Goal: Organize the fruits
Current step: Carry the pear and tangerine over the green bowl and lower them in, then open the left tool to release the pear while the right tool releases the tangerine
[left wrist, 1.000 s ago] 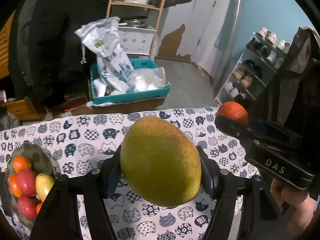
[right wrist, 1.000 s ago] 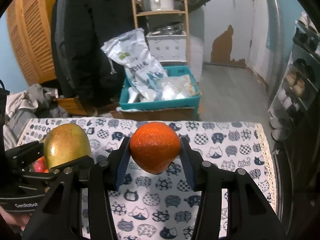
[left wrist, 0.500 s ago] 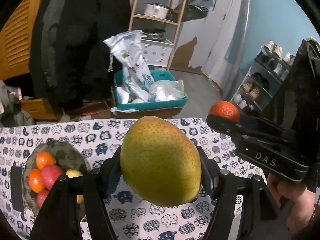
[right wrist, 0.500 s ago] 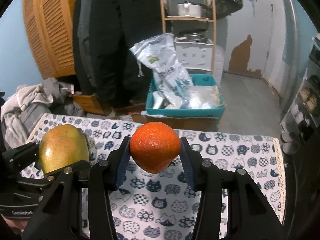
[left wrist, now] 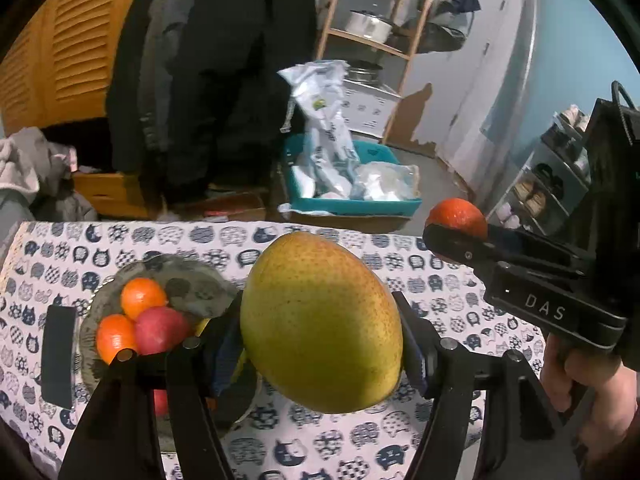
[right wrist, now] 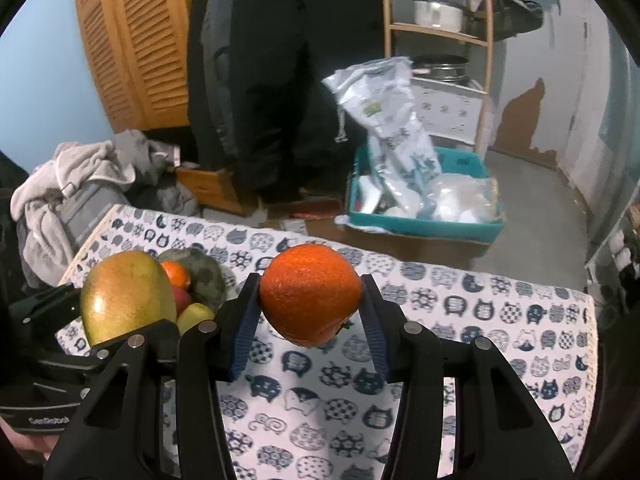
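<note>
Above the cat-print table (left wrist: 280, 236), both claws had swung left toward the fruit bowl (left wrist: 200, 280) — left claw (left wrist: 320, 336) clamped on the mango (left wrist: 320, 332), right claw (right wrist: 308, 304) on the orange (right wrist: 310, 296) — drop-off looked near.

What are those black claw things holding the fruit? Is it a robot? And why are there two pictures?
No robot here. A person holds a hand-held gripper in each hand, like big tongs, and each has a camera looking along its fingers, so you get one picture per hand. The left hand-held gripper squeezes a mango. The right hand-held gripper squeezes an orange. Below is a table with a cat-print cloth, and on it a bowl already holding some fruit.
</note>
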{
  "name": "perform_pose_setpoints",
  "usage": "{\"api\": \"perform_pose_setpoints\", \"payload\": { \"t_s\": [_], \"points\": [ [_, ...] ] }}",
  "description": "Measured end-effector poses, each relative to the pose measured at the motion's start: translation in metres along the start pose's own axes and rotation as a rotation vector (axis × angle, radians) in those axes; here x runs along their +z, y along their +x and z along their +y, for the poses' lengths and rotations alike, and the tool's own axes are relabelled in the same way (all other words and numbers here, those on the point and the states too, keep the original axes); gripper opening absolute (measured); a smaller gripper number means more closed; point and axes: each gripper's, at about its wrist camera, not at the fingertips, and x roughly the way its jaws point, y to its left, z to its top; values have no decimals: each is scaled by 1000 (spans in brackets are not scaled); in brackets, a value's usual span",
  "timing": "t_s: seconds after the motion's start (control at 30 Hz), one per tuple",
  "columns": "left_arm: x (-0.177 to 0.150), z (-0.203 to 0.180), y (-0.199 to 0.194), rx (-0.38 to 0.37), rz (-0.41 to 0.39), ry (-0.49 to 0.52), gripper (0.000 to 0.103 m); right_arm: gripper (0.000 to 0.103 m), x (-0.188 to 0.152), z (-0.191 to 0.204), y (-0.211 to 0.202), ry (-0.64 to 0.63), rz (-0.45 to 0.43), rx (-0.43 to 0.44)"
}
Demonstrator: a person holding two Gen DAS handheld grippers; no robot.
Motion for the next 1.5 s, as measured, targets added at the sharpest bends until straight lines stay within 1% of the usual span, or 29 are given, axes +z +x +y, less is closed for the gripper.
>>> {"api": "perform_pose_setpoints", "payload": {
  "t_s": [0.5, 0.57, 0.77, 1.03, 1.3, 1.43, 1.5],
  "points": [
    [-10, 98, -2, 90, 18, -161, 69, 47, 7, 71, 65, -80, 89, 93],
    [-14, 109, 0, 112, 27, -175, 69, 47, 6, 79, 74, -89, 102, 105],
    [-28, 139, 11, 139, 71, -231, 69, 47, 4, 102, 104, -94, 158, 159],
    [-39, 161, 26, 144, 118, -292, 69, 47, -3, 123, 136, -91, 225, 211],
    [-51, 175, 45, 133, 178, -343, 69, 48, -10, 126, 163, -57, 283, 246],
    [-58, 181, 53, 121, 213, -383, 69, 49, -14, 127, 172, -50, 306, 250],
    [-60, 184, 54, 102, 209, -407, 69, 50, -15, 128, 175, -50, 312, 252]
  ]
}}
